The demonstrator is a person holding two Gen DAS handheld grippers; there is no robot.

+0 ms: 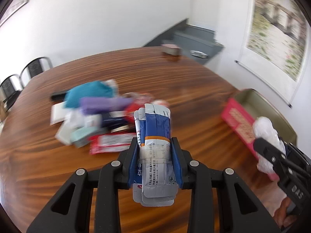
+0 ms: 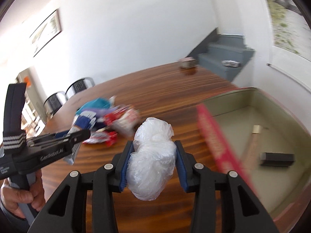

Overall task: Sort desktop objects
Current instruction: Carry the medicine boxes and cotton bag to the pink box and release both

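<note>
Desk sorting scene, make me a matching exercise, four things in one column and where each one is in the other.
1 sachet bundle
2 plastic bag wad
3 black box
4 teal cloth

A on the clutter pile
B inside the open tin
C in the right gripper
D in the left gripper

Pairs: 1-D, 2-C, 3-B, 4-A

"DAS" in raised letters on black body of right claw, seen in left wrist view. "GenRobot.AI" in white on side of left claw, seen in right wrist view; smaller white print at its rear, unreadable. Blue-and-silver sachet bundle clamped in left claw: Chinese print in rows, bracketed heading reads roughly "用法用量", rest too blurred. Red packet on table just left of left claw: white label, text illegible. Pink box right of it: print blurred.
</note>
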